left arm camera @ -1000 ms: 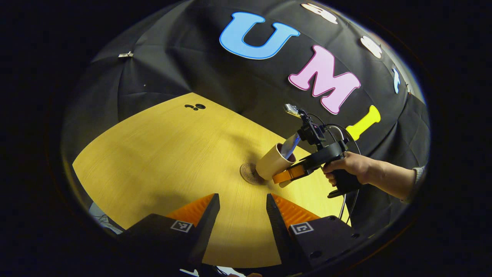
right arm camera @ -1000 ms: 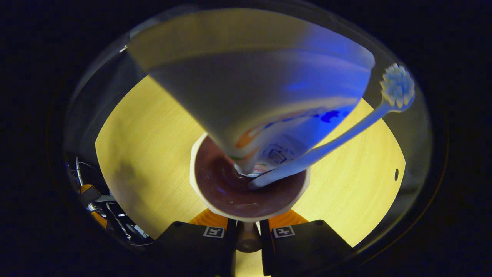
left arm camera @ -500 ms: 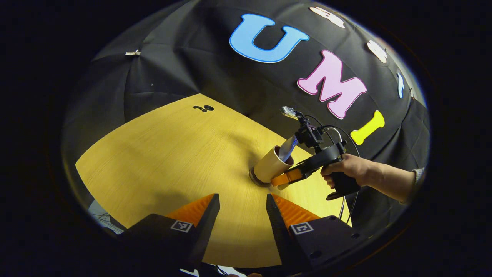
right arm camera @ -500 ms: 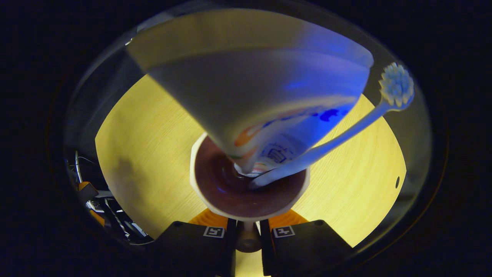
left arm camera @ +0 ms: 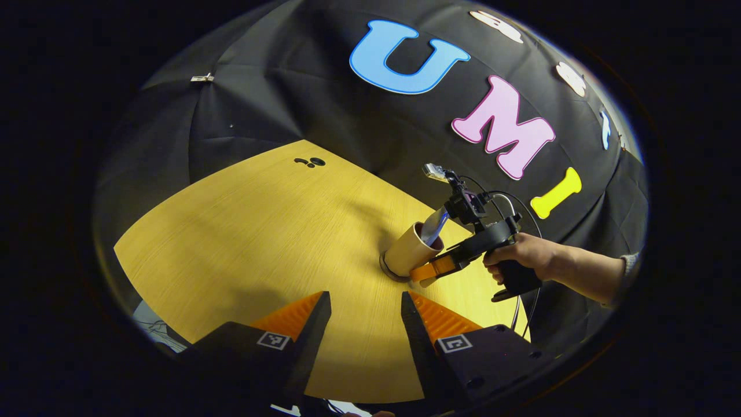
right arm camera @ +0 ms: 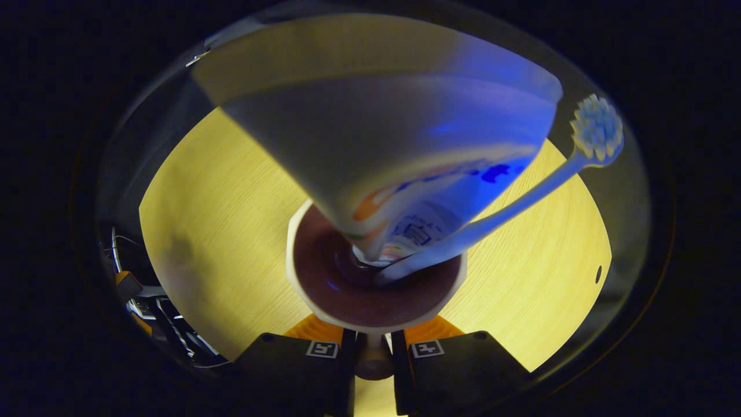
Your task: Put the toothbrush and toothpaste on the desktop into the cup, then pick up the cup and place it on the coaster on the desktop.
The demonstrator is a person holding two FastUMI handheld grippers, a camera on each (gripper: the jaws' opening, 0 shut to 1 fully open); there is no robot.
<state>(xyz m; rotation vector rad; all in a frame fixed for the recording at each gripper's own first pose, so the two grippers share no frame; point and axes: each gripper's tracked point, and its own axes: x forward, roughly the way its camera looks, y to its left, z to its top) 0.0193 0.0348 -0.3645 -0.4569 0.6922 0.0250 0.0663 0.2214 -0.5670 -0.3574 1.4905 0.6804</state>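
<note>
Your right gripper (right arm camera: pixel 373 339) is pinching the cup (left arm camera: pixel 408 251) by its handle, tilted on the coaster (left arm camera: pixel 386 271) at the table's (left arm camera: pixel 249 231) far right, toothpaste (right arm camera: pixel 399 145) and toothbrush (right arm camera: pixel 521 197) inside. Your left gripper (left arm camera: pixel 365 313) is hovering near, fingers spread.

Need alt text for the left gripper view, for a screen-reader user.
Across a yellow wooden table, a hand holds the right gripper clamped on the handle of a tan cup that sits tilted on a round coaster, a toothpaste tube sticking out of it. The left gripper is open over the table's near part.
</note>
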